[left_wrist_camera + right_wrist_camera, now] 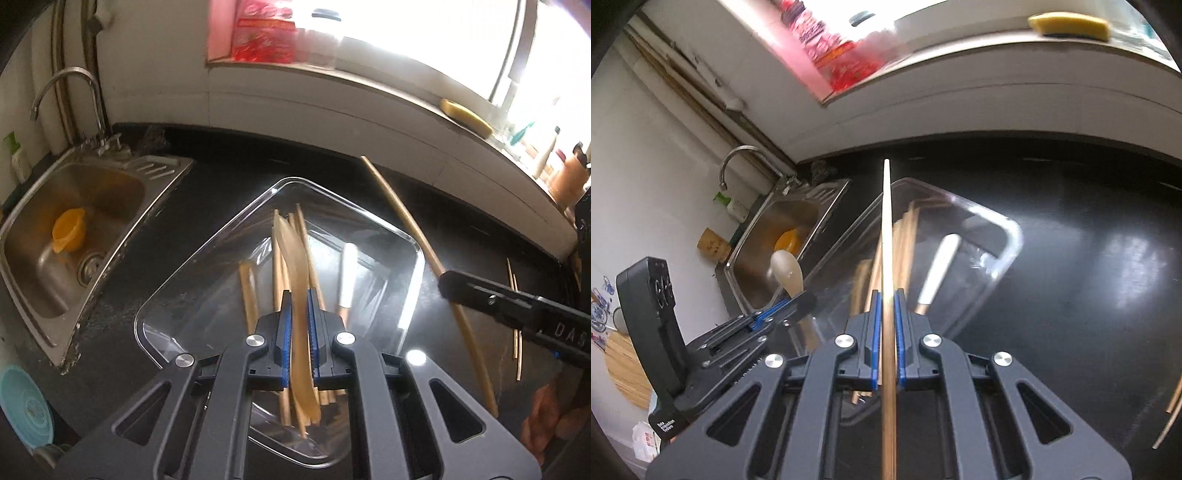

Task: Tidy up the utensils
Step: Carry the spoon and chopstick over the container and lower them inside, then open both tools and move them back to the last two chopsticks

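Observation:
A clear plastic tray (384,221) sits on the black counter and holds several wooden chopsticks (248,291) and a white-handled utensil (347,277). My left gripper (298,295) is shut on a pale wooden spoon (291,251) above the tray. My right gripper (886,295) is shut on a long wooden chopstick (886,229) that points over the tray (1012,229). In the left wrist view the right gripper (443,282) holds that chopstick (399,206) at the tray's right side. The left gripper with the spoon (786,269) shows at the left of the right wrist view.
A steel sink (26,266) with an orange cup (68,230) and a faucet (66,79) lies to the left. Loose chopsticks (515,295) lie on the counter at the right. A yellow sponge (465,116) sits on the window ledge. A teal plate (22,406) is at lower left.

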